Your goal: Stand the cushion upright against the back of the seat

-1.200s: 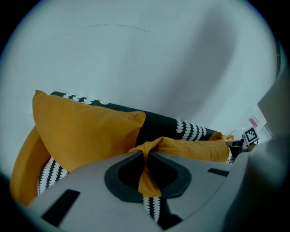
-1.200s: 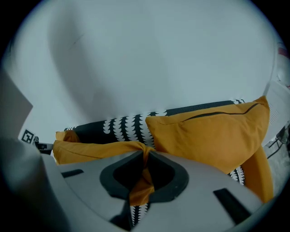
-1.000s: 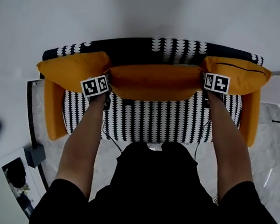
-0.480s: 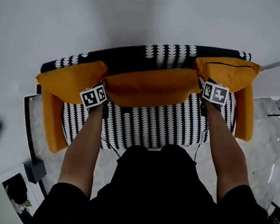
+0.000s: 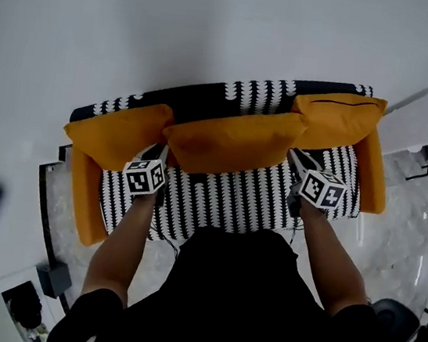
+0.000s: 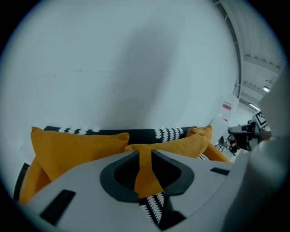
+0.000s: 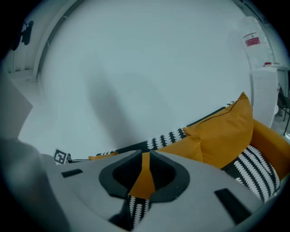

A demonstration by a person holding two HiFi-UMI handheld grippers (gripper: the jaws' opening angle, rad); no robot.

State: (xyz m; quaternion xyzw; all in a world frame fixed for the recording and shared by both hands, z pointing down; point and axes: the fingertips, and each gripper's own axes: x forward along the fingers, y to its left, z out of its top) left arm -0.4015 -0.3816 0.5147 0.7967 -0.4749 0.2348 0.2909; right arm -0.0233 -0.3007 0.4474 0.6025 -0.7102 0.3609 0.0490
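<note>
The middle cushion (image 5: 234, 141) stands on its long edge on the sofa seat (image 5: 222, 195), leaning against the backrest (image 5: 260, 94); a left cushion (image 5: 116, 133) and a right cushion (image 5: 338, 120) flank it, and that squeeze probably helps prop it up; the left hand-held gripper (image 6: 145, 154) has just been opening, jaws apart, nothing between them, only orange fabric visible beyond; the right hand-held gripper (image 7: 146, 158) has just been closing to a narrow gap, empty too, hovering over the seat; with both off the fabric, the job looks done.
</note>
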